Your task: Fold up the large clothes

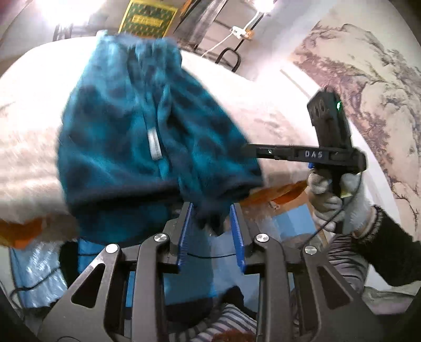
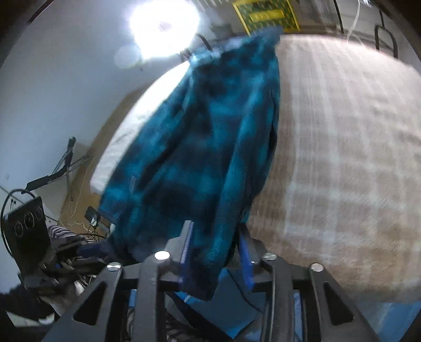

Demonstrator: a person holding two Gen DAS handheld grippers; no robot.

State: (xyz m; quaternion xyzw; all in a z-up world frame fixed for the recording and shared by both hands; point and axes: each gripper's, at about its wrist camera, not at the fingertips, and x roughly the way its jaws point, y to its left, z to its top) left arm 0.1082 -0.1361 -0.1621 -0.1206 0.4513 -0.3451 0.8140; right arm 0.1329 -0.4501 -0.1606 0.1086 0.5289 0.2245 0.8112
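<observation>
Nearest the lenses: each gripper's black linkage and blue fingers fill the lower part of its own view.
Left gripper [image 1: 211, 231]: its fingers stand apart, with a dark hem corner of the jacket [image 1: 147, 136] between them; the blur hides whether the pads press on it, so I cannot tell if it is gripped.
Right gripper [image 2: 214, 244]: a thick fold of the jacket's lower edge sits between the fingers and fills the gap; it looks clamped there, the fabric hanging past the pads.
Right hand [image 1: 339, 202]: gloved, seen from the left wrist, holding its gripper's handle off to the side, close to the jacket's edge.
Jacket: teal and dark plaid fleece with a pale zip pull down the middle, lying lengthwise on the bed [image 2: 342, 157], its near hem raised off the bed's edge, its far end toward the wall.
Bed: beige checked cover, bare on either side of the jacket.
Beyond: wall mural [image 1: 368, 79], a green and yellow poster [image 1: 147, 18], a bright lamp [image 2: 163, 26].
Progress: early, by my reading; the jacket looks spread or loosely bunched, no clean fold is visible.
Left to do: likely sleeves in, then hem carried up to the collar.
</observation>
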